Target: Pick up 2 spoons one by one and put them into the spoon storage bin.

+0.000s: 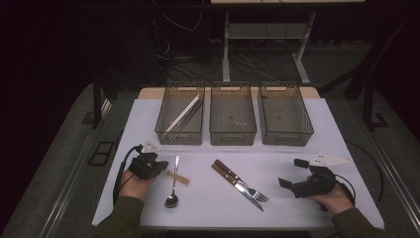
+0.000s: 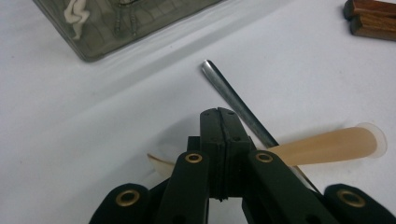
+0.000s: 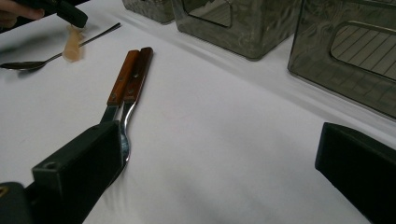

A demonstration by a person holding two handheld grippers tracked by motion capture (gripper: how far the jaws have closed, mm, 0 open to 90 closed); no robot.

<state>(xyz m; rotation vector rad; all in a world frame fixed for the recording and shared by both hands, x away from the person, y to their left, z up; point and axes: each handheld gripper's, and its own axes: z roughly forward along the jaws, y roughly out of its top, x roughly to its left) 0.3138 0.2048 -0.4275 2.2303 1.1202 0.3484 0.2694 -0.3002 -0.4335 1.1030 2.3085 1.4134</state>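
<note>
My left gripper (image 1: 162,166) (image 2: 219,112) rests at the table's front left, jaws pressed together on a flat beige translucent plastic stick (image 1: 178,177) (image 2: 327,145). The stick lies across the handle of a metal spoon (image 1: 172,191) (image 2: 233,100). In the right gripper view the left gripper (image 3: 70,16) holds the stick (image 3: 72,44) over the spoon (image 3: 28,65). My right gripper (image 1: 292,172) (image 3: 215,144) sits at the front right, jaws wide apart with nothing between them. A wooden-handled knife and fork (image 1: 237,182) (image 3: 128,77) (image 2: 371,18) lie side by side in the middle.
Three see-through bins stand in a row at the back of the white table (image 1: 317,148). The left bin (image 1: 163,130) holds pale chopsticks (image 1: 184,114); the middle bin (image 1: 233,131) and right bin (image 1: 287,133) look bare. Dark floor with cables surrounds the table.
</note>
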